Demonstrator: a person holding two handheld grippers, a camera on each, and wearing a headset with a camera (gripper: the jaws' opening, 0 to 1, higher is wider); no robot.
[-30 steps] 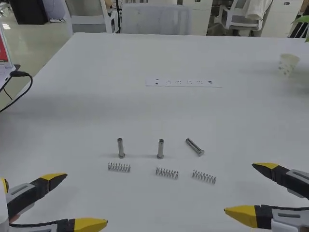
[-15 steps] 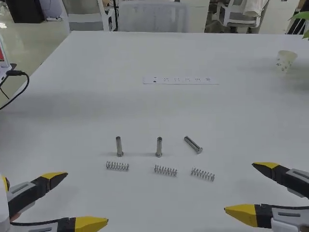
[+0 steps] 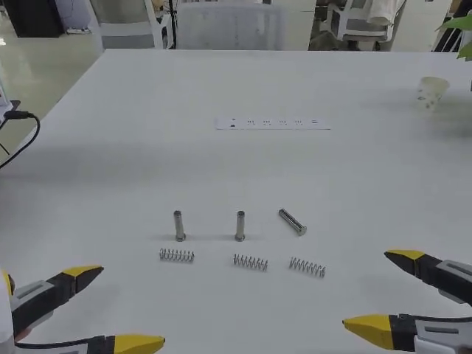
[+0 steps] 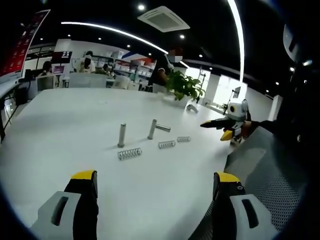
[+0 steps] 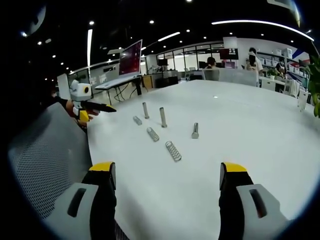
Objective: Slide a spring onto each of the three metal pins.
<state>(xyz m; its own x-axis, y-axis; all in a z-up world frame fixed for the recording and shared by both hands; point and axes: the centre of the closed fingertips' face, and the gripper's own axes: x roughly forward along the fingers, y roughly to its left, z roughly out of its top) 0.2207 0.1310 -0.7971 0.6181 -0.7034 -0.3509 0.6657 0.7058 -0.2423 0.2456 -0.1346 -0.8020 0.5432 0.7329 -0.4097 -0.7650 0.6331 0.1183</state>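
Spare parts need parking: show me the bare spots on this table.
Free: the table between the socket strip and the pins, plus either side of them. Crowded: the pins and springs, rows close together.

Bare worktop (image 3: 221,169) lies open between the row of 3 springs (image 3: 251,262) and the left tool (image 3: 129,306) and right tool (image 3: 366,289), both wide-jawed at the near edge. Just behind the springs stand 2 upright pins (image 3: 178,226), with a 3rd pin (image 3: 292,222) lying flat to their right, gaps between all of them. The socket strip (image 3: 271,122), paper cup (image 3: 431,92) and black cable (image 3: 22,136) sit well apart from the row.
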